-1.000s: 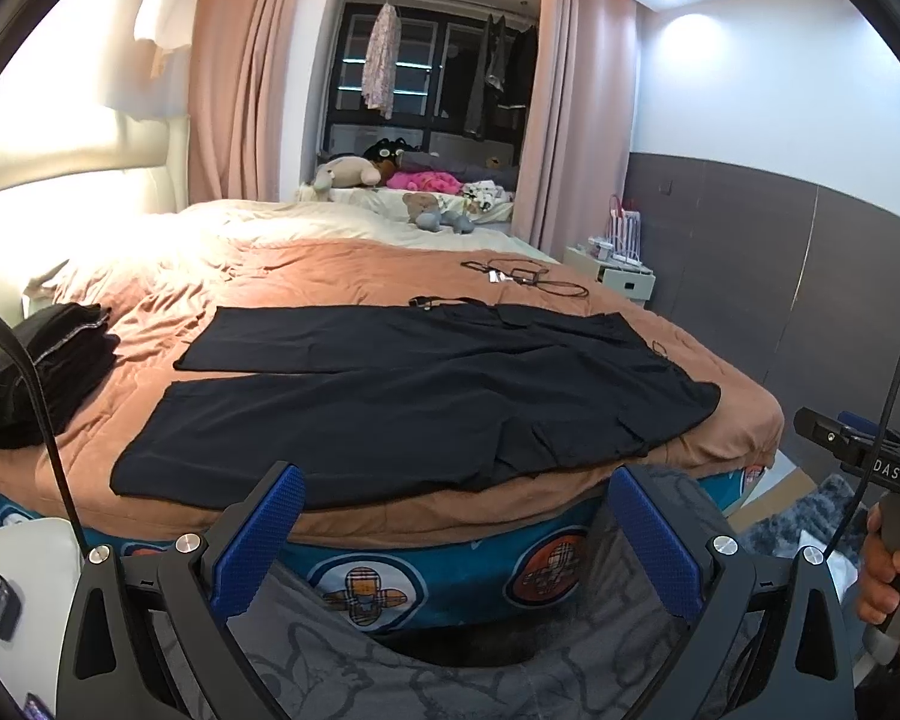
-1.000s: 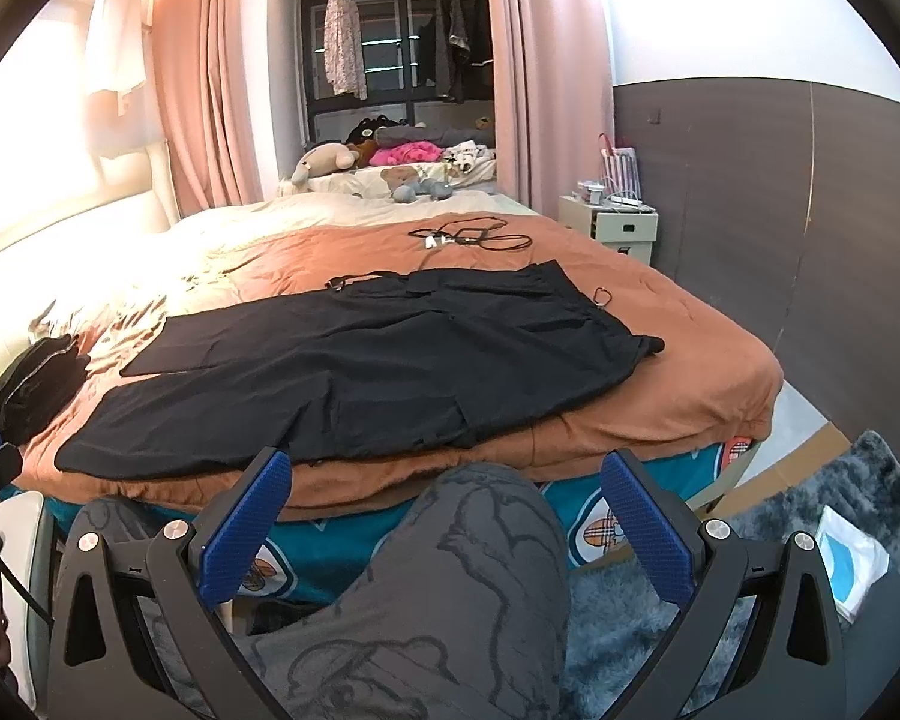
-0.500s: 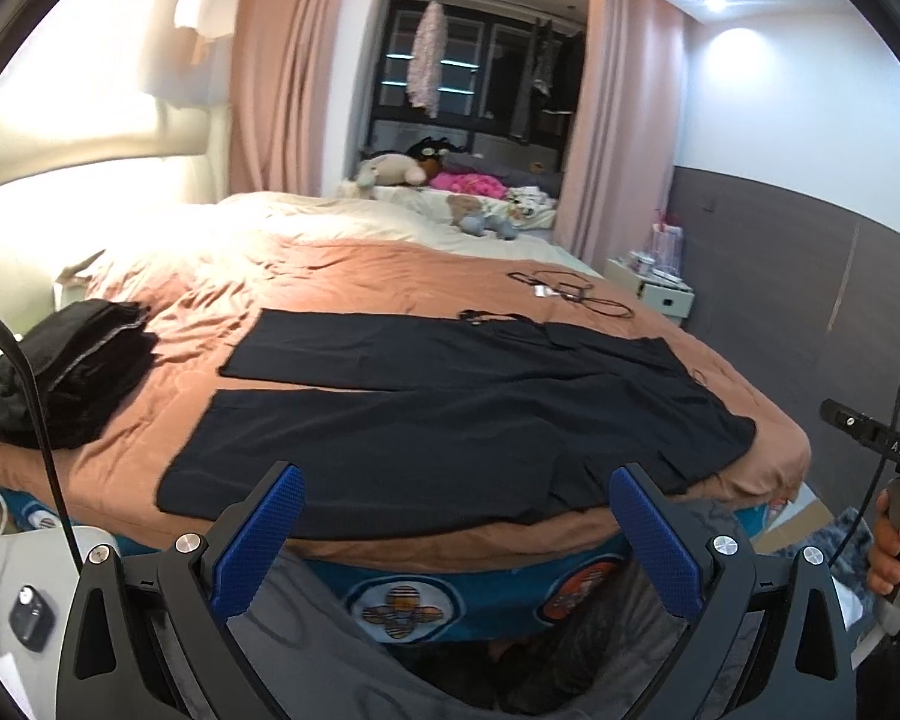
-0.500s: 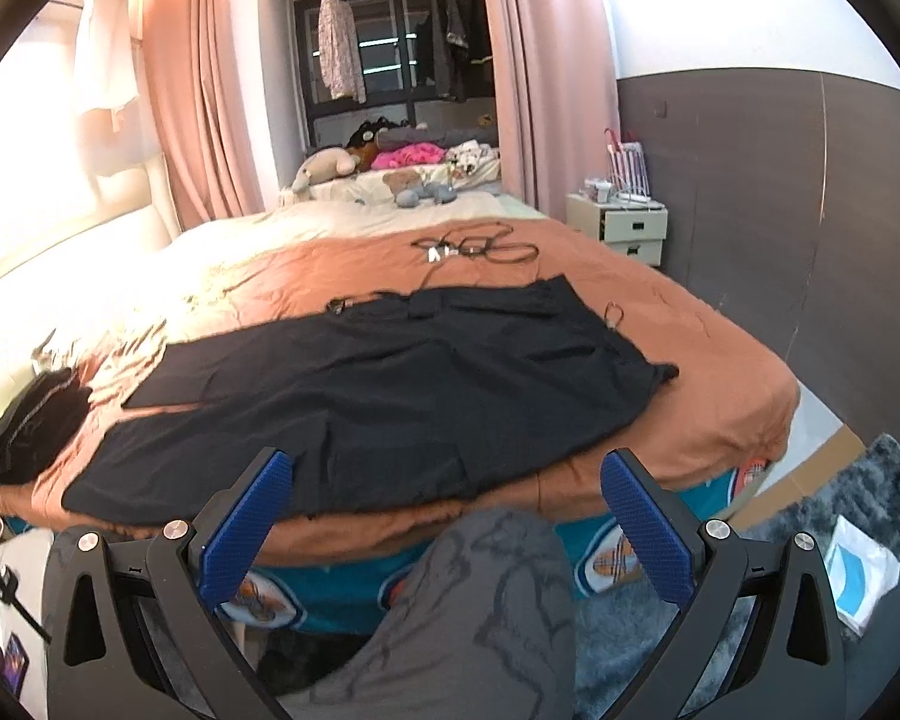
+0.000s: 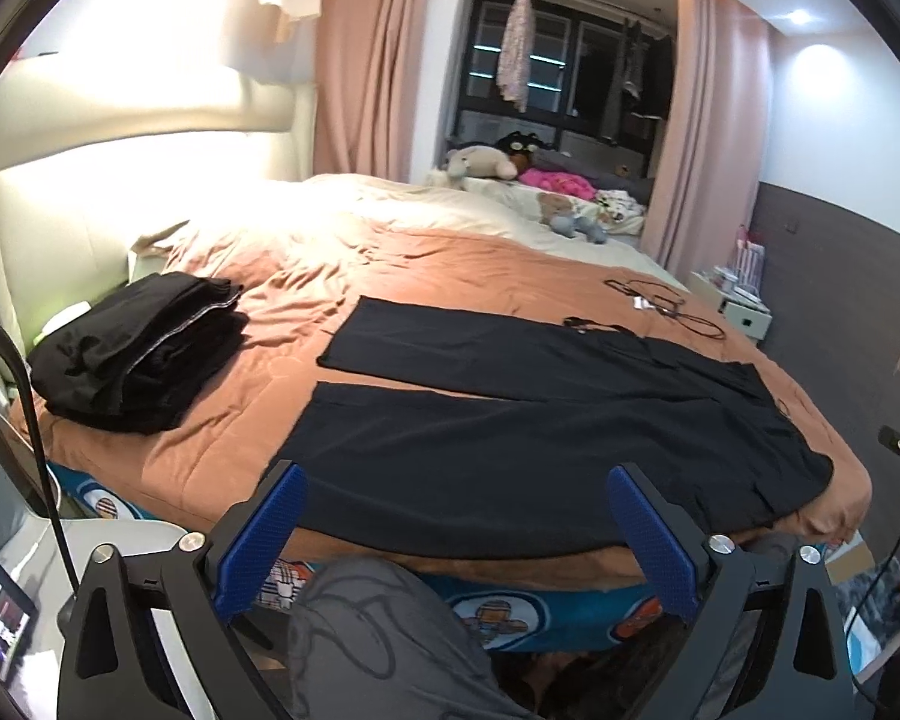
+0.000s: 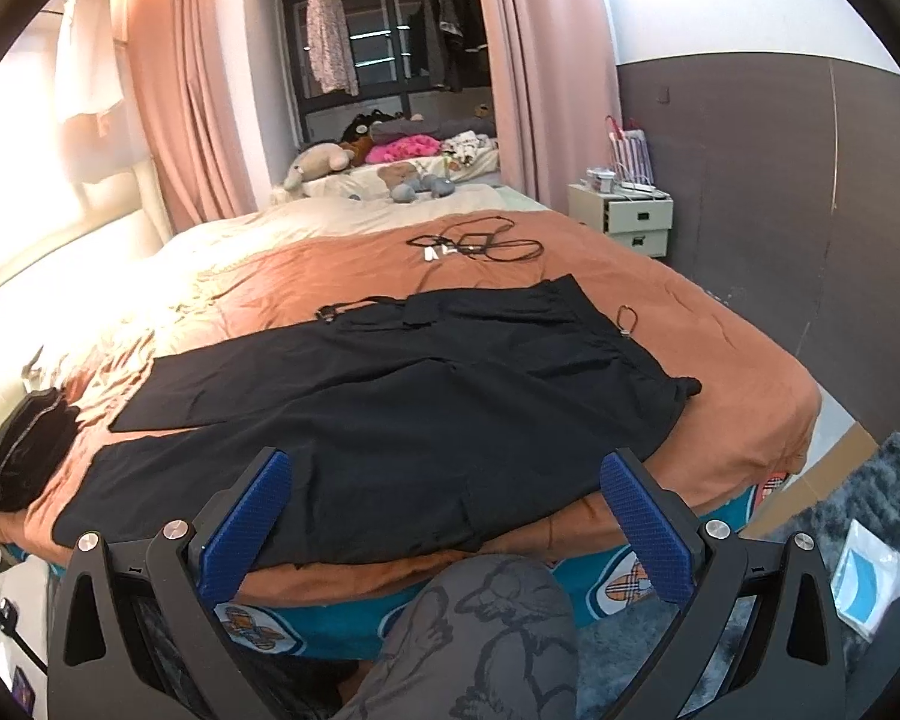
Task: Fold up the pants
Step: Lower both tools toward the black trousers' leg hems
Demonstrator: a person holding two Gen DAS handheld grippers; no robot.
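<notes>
Black pants [image 5: 540, 420] lie spread flat on the brown bedcover [image 5: 222, 432], legs to the left and waist to the right near the bed's corner. They also show in the right wrist view [image 6: 402, 402]. My left gripper [image 5: 456, 528] is open and empty, held just before the bed's near edge, above the near leg. My right gripper [image 6: 444, 510] is open and empty, over the near edge at the pants' middle.
A stack of folded black clothes [image 5: 132, 354] lies at the bed's left end. Black cables [image 6: 480, 243] lie beyond the pants. Plush toys [image 6: 324, 165] sit at the far end. A nightstand [image 6: 630, 219] stands by the grey wall. My knee [image 6: 486, 624] is below the grippers.
Both grippers have risen and come closer to the bed, so the pants fill more of each view. The left view has swung left, showing more of the folded stack.
</notes>
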